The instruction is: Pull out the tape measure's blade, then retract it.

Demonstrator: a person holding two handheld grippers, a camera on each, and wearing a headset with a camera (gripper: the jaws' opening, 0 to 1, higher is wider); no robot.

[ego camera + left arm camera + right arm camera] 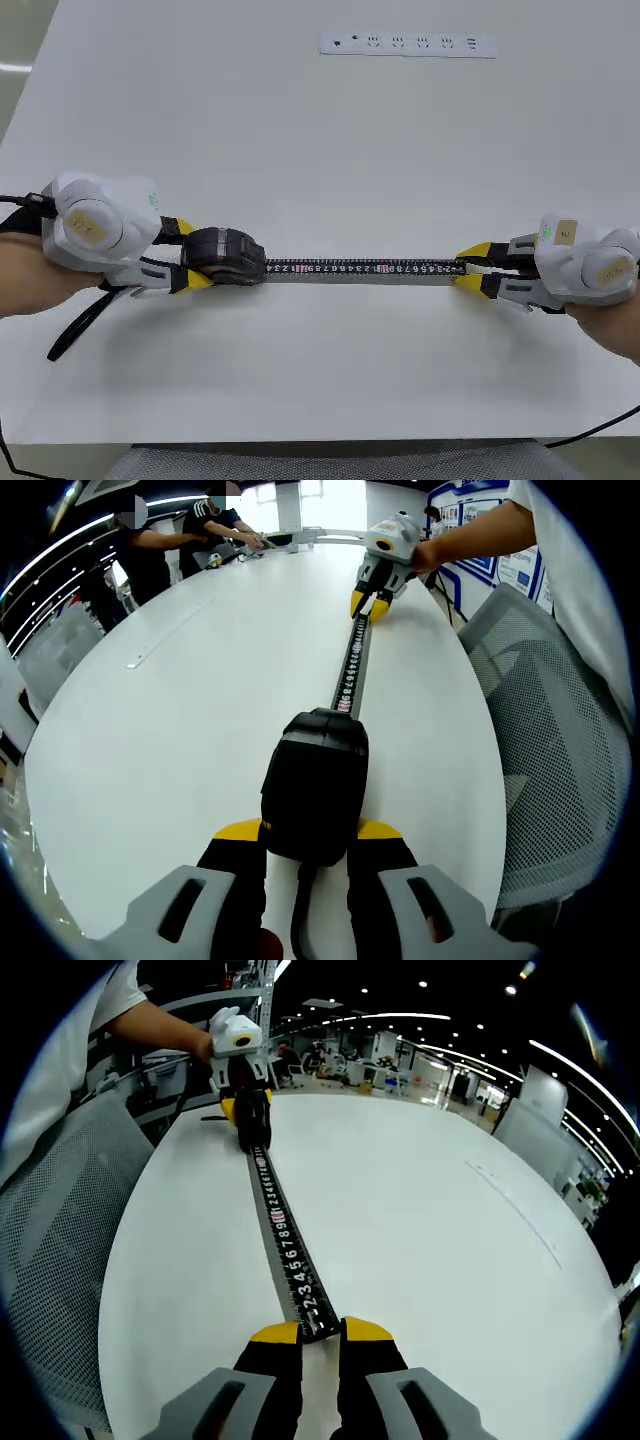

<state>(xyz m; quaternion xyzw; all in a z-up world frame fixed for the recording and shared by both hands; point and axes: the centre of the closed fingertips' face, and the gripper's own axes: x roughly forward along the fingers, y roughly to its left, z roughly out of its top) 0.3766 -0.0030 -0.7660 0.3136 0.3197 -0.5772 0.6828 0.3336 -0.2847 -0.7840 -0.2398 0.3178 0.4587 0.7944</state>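
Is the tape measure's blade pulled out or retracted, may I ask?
Pulled out: the dark numbered blade spans from the black case to the right gripper.

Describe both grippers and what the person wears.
The left gripper and right gripper match: rounded white plastic bodies, black jaws with yellow tips, a tan square sticker on each. A black strap hangs from the left one. The person wears a white short sleeve.

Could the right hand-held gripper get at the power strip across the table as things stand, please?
Probably not yet: the right hand-held gripper is shut on the blade, stretched from the tape measure in the left hand-held gripper. The table toward the power strip looks open.
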